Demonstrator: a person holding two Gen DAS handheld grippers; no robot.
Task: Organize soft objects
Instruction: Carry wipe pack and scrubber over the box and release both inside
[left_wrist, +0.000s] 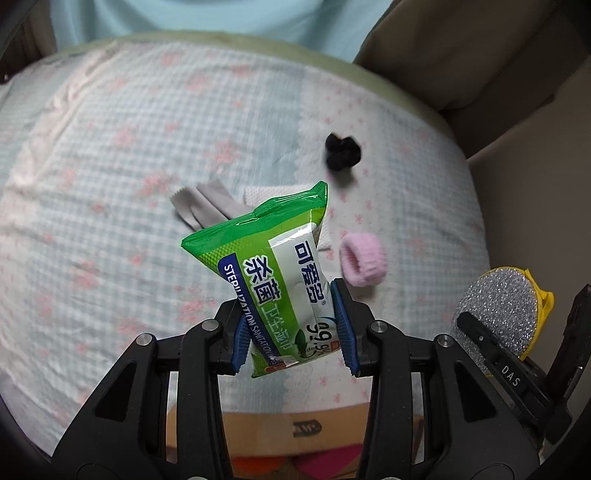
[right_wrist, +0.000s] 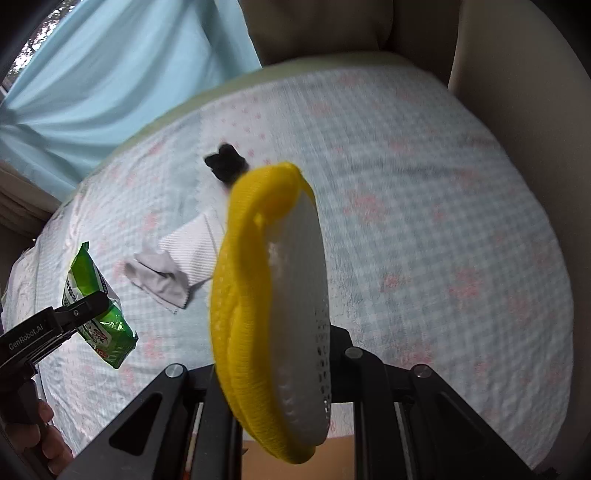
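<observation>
My left gripper (left_wrist: 291, 325) is shut on a green pack of wet wipes (left_wrist: 266, 251), blue pads pressing its lower half, held up above the bed. In the right wrist view that pack (right_wrist: 99, 317) hangs at the left in the same gripper (right_wrist: 79, 314). My right gripper (right_wrist: 273, 358) is shut on a round scrub pad (right_wrist: 273, 295) with a yellow back and white mesh face; the pad hides its fingertips. Its silver glitter side (left_wrist: 498, 314) shows at the right of the left wrist view. On the bed lie a black scrunchie (left_wrist: 341, 151), a pink hair band (left_wrist: 364, 258), a grey cloth (left_wrist: 203, 210) and a white cloth (left_wrist: 266, 194).
The bed has a pale checked sheet (left_wrist: 110, 184) with pink flowers. A cardboard box (left_wrist: 295, 424) with colourful items stands at the near edge. A blue curtain (right_wrist: 110, 74) hangs behind, and beige upholstery (right_wrist: 517, 92) borders the right. A hand (right_wrist: 48, 443) grips the left handle.
</observation>
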